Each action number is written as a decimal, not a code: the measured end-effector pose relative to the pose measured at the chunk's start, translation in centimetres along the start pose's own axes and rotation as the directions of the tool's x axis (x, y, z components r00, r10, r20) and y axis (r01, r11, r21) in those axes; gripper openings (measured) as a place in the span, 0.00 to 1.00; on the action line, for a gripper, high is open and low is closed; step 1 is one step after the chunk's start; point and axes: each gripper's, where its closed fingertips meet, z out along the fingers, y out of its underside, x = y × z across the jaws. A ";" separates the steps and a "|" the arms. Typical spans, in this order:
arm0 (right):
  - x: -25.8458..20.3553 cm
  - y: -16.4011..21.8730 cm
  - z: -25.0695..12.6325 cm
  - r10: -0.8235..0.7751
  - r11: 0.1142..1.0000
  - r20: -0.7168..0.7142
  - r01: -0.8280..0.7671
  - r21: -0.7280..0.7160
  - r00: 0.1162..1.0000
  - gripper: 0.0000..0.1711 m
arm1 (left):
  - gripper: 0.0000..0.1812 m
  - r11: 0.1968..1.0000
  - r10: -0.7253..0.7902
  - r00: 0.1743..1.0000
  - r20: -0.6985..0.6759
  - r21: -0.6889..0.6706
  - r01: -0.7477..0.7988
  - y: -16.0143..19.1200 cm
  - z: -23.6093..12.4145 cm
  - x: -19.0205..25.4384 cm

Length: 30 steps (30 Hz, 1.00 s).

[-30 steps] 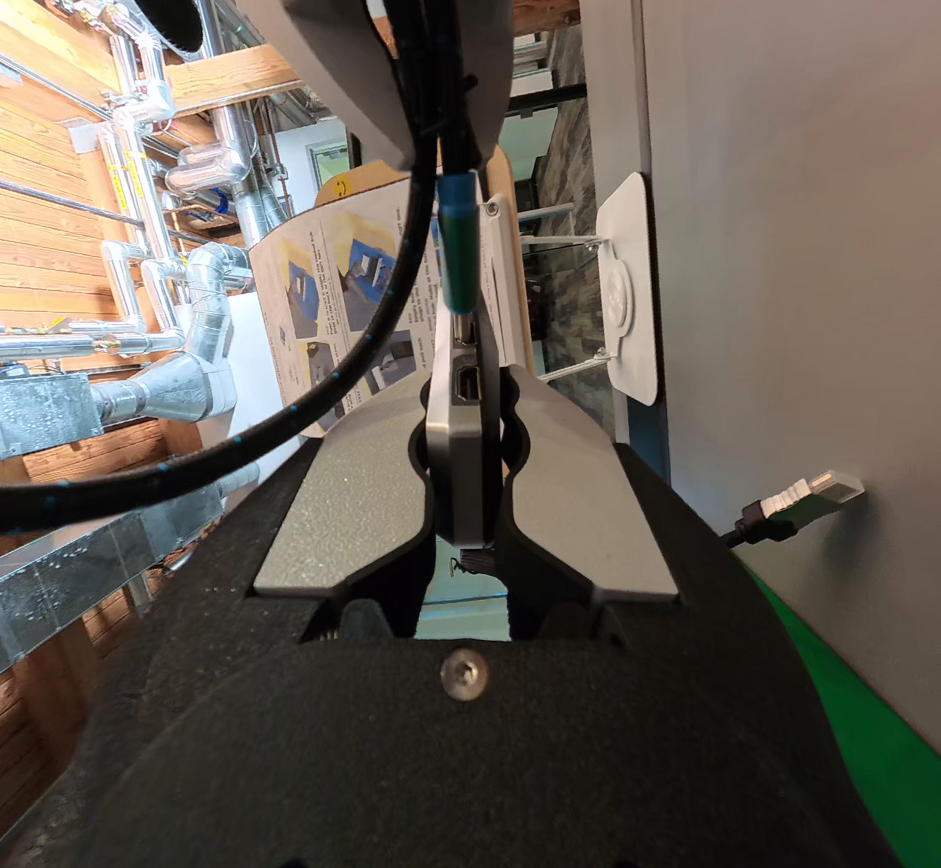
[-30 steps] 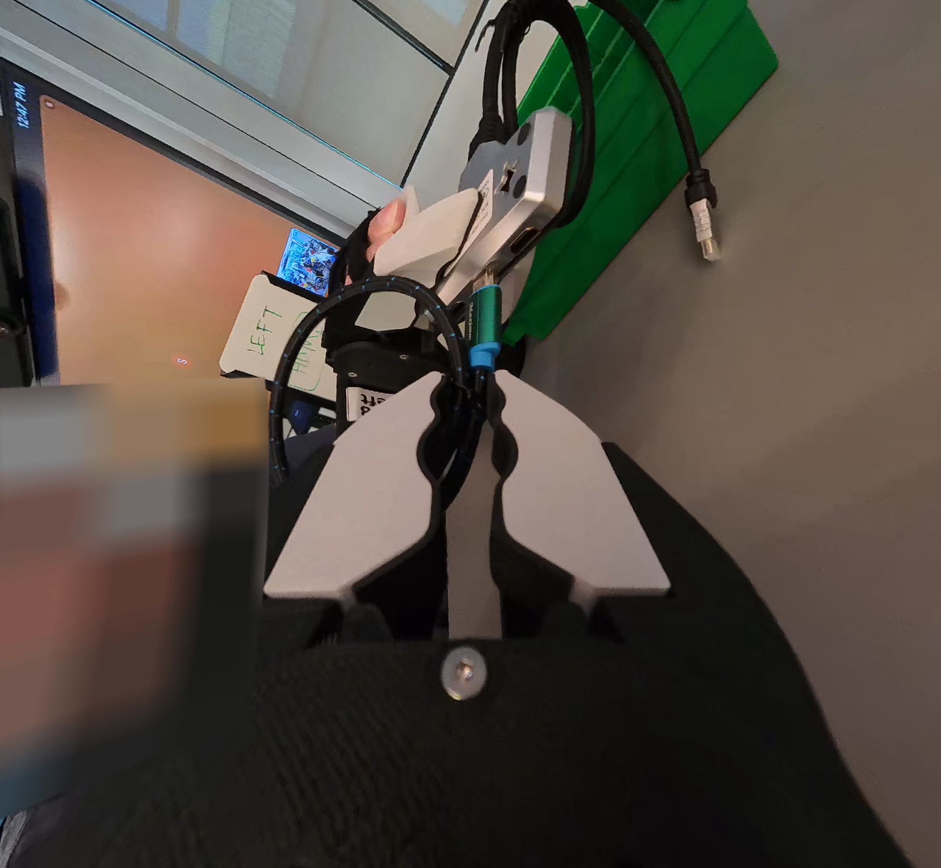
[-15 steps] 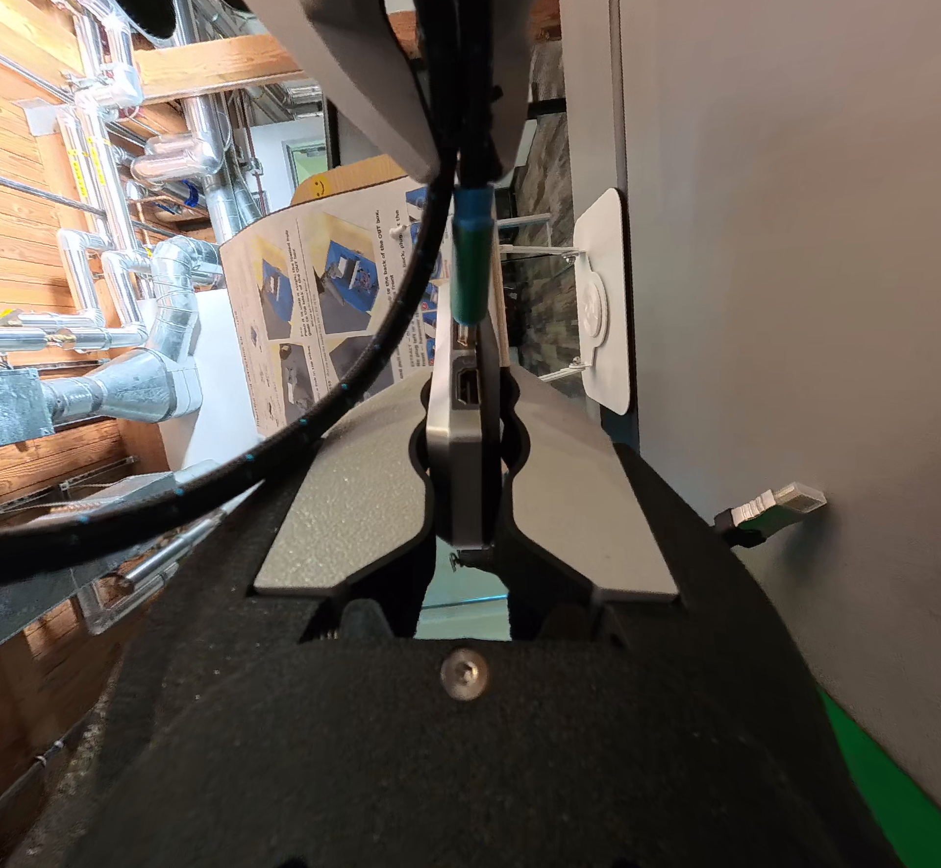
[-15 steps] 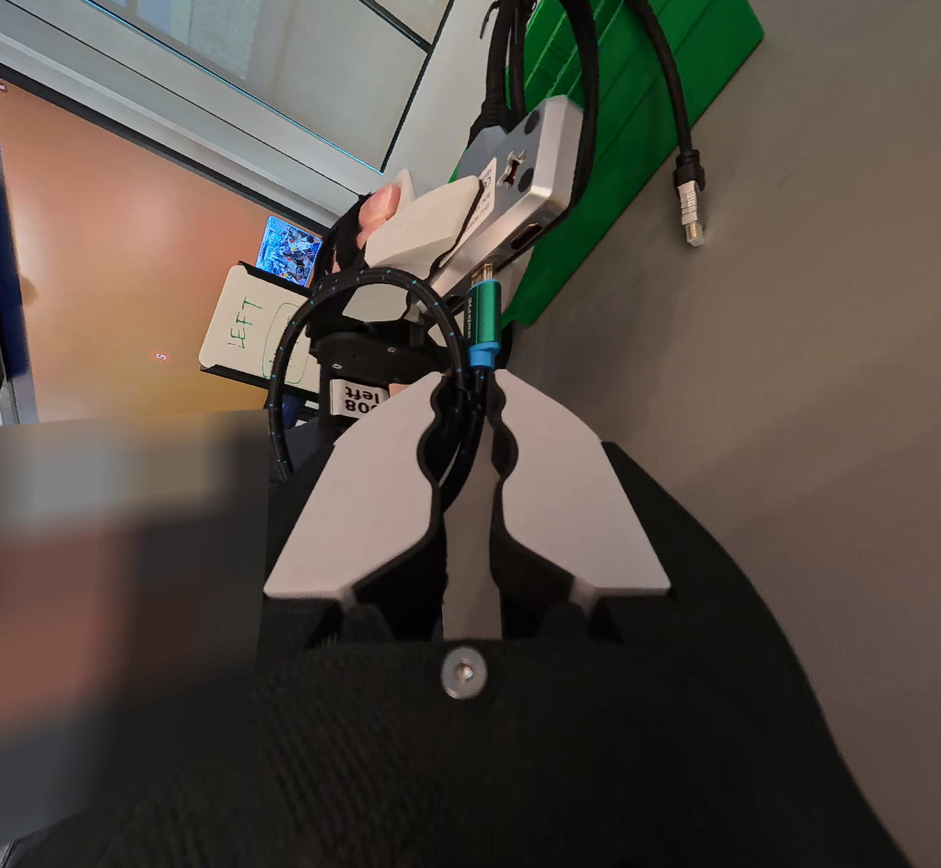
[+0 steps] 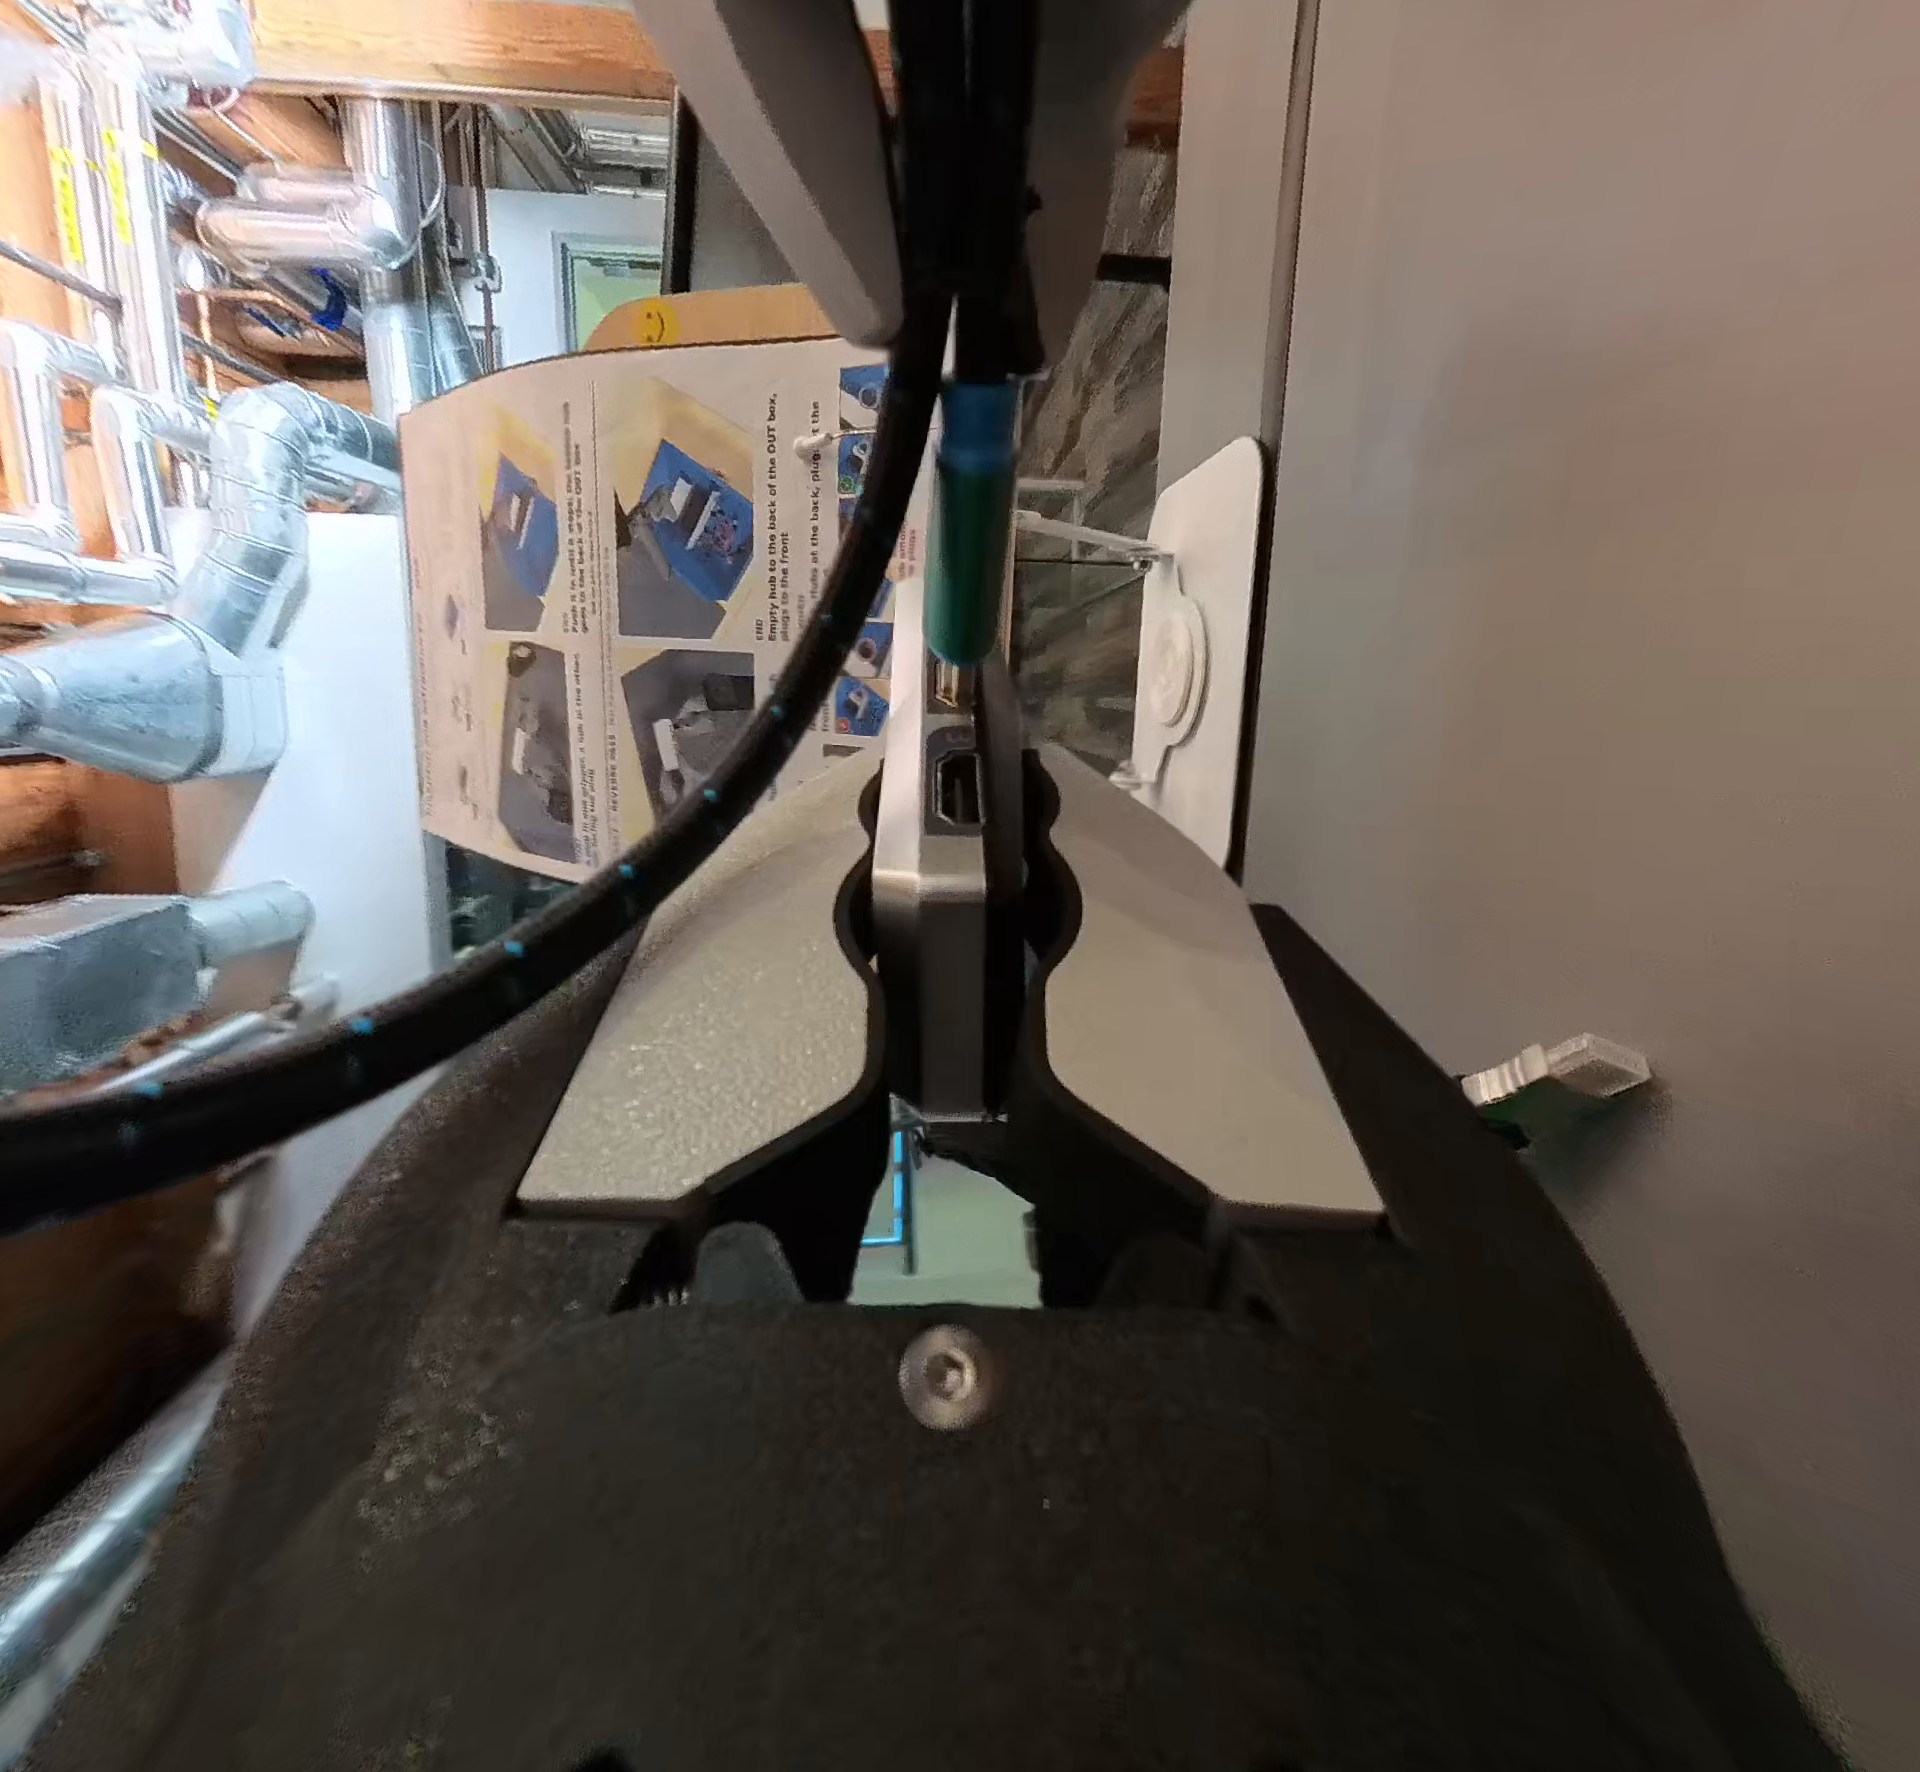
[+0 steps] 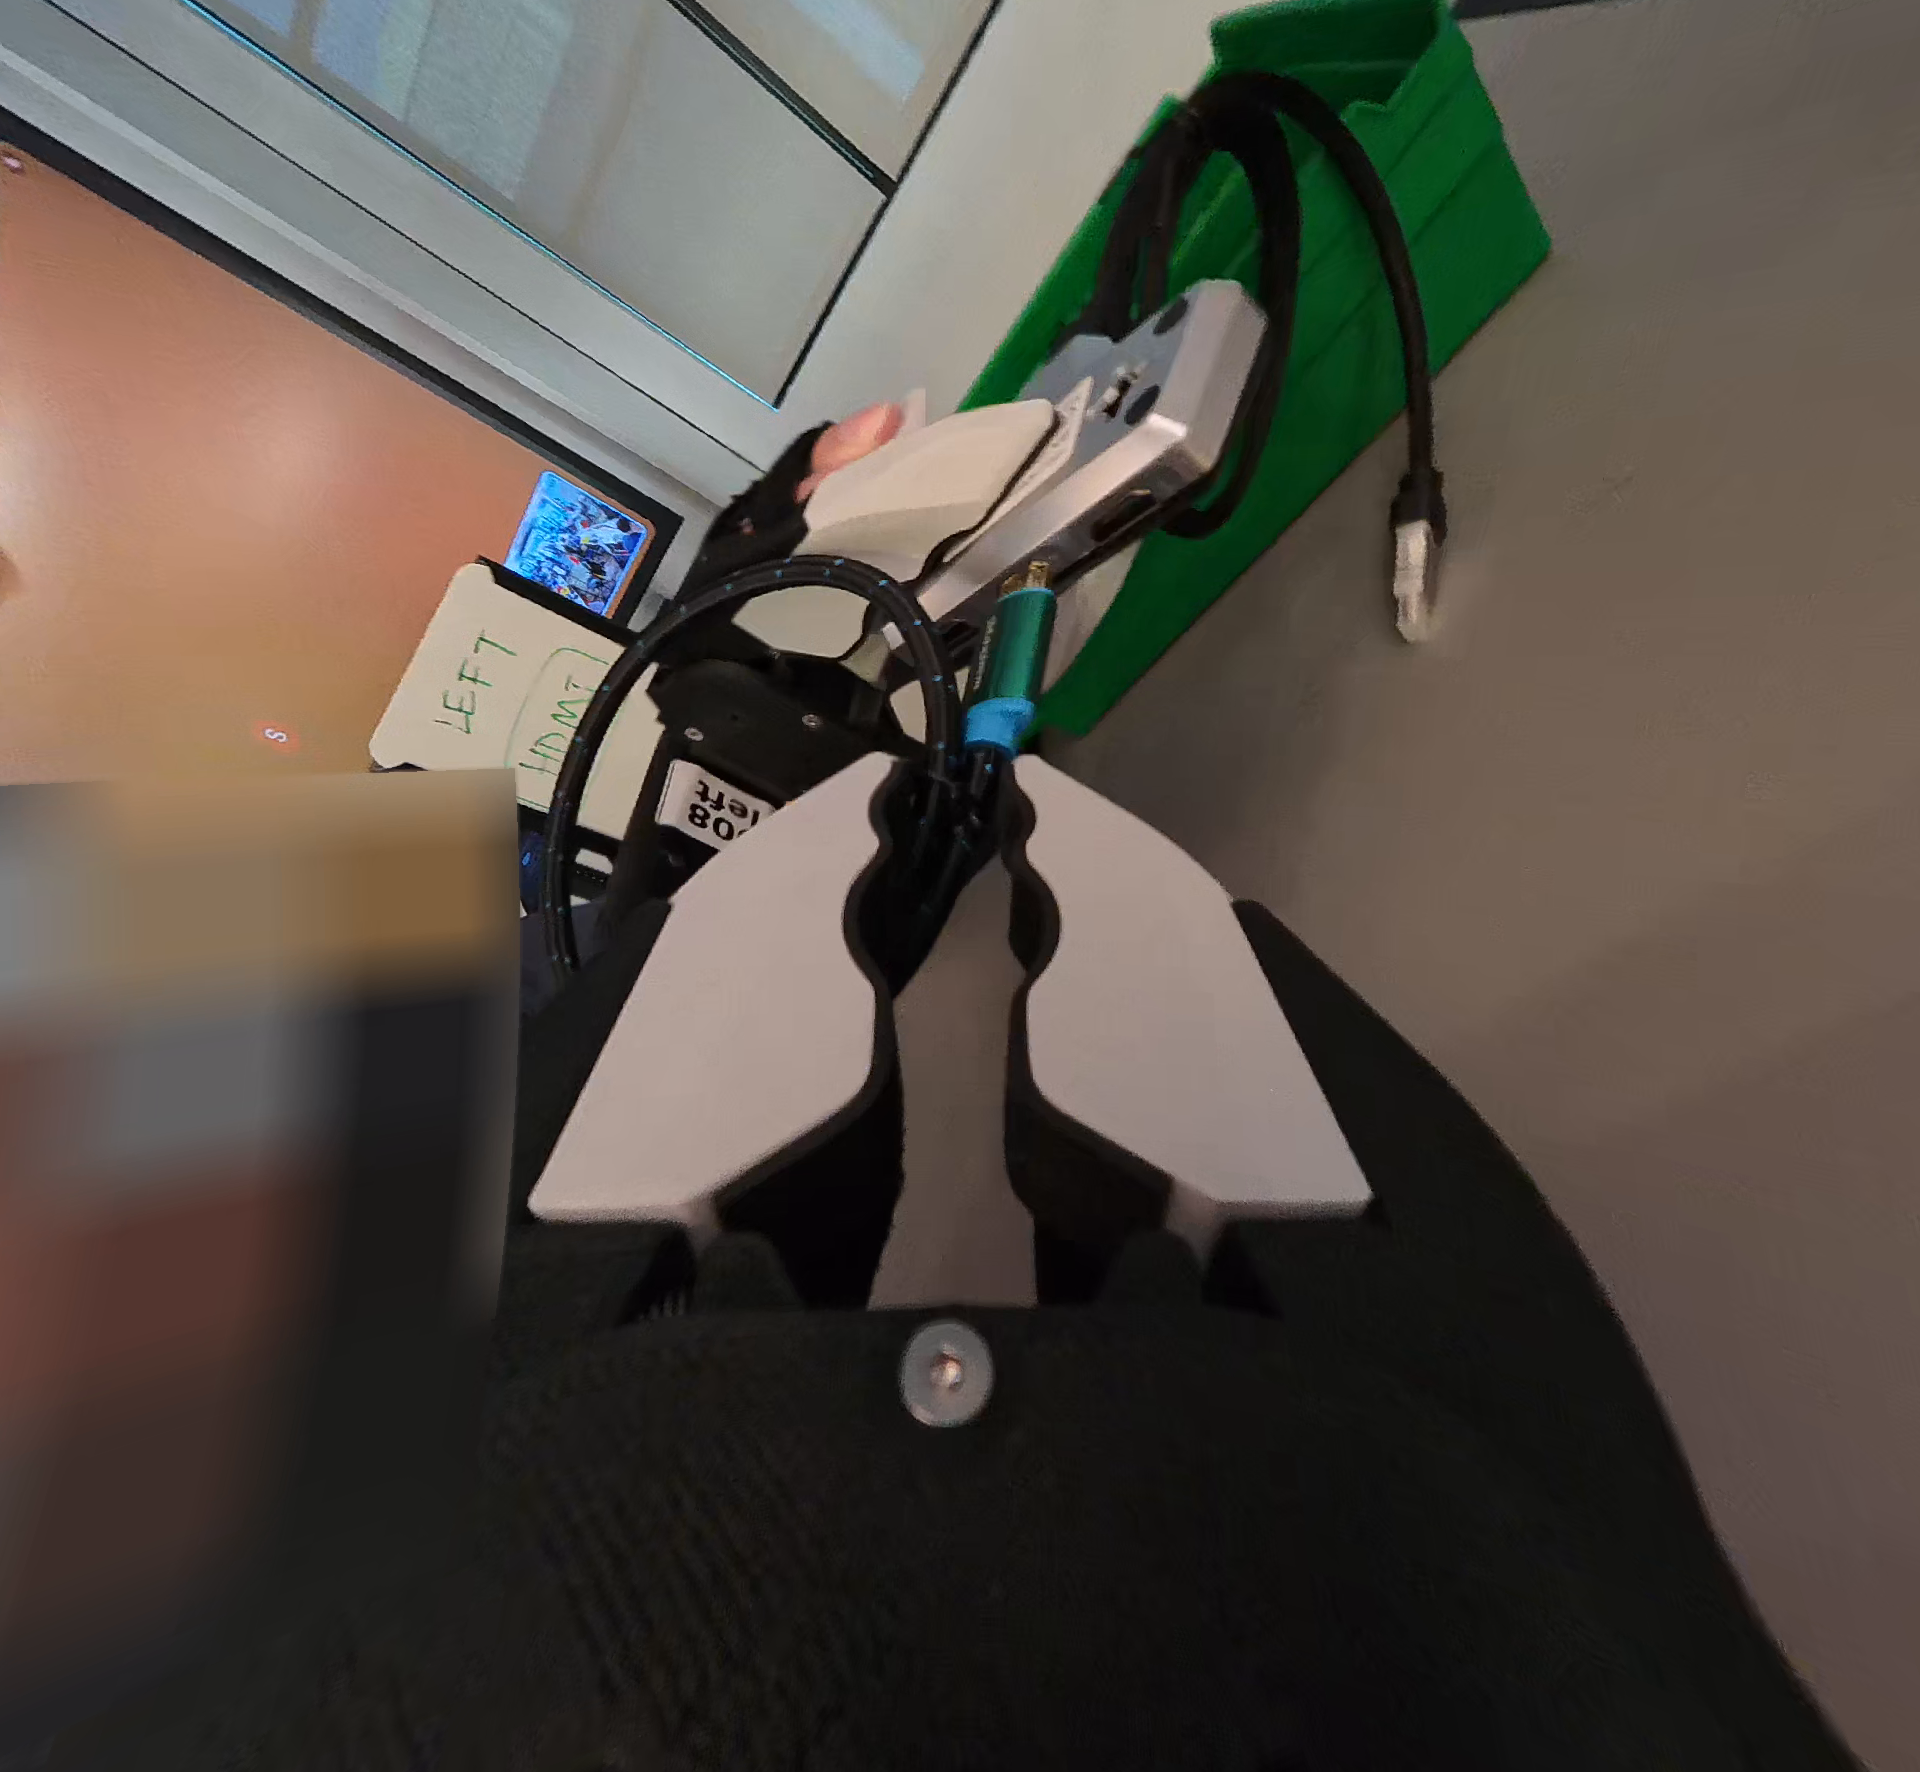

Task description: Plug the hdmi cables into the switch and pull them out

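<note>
The left tongs [image 5: 951, 901] squeeze the switch [image 5: 928, 933]. The right tongs [image 6: 951, 849] pinch the green plug's cable [image 6: 940, 818]. The green plug [image 6: 1013, 647] is not in yet.

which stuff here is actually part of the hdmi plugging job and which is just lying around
In the job:
- switch, clamped in left gripper
- hdmi plug, its cable pinched in right gripper

Lying about:
- green bin
- loose network plug on the table
- instruction sheet

Printed poster [image 5: 623, 600], handwritten card [image 6: 488, 694], white sticker [image 6: 717, 813]
</note>
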 end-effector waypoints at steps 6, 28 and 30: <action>-2.0 -1.5 -0.6 -0.140 0.987 -0.014 0.140 0.076 0.990 0.13 | 0.13 0.997 -0.076 0.997 0.000 0.026 0.076 -0.1 -0.2 -0.7; -3.3 -4.7 2.1 -0.701 0.517 -0.498 0.845 0.138 0.511 0.23 | 0.12 0.949 -0.314 0.949 0.004 0.031 0.314 1.6 -0.9 -3.6; -3.1 -4.7 1.9 -0.709 0.500 -0.525 0.861 0.097 0.471 0.21 | 0.12 0.951 -0.308 0.951 0.003 0.027 0.308 1.6 -0.9 -3.5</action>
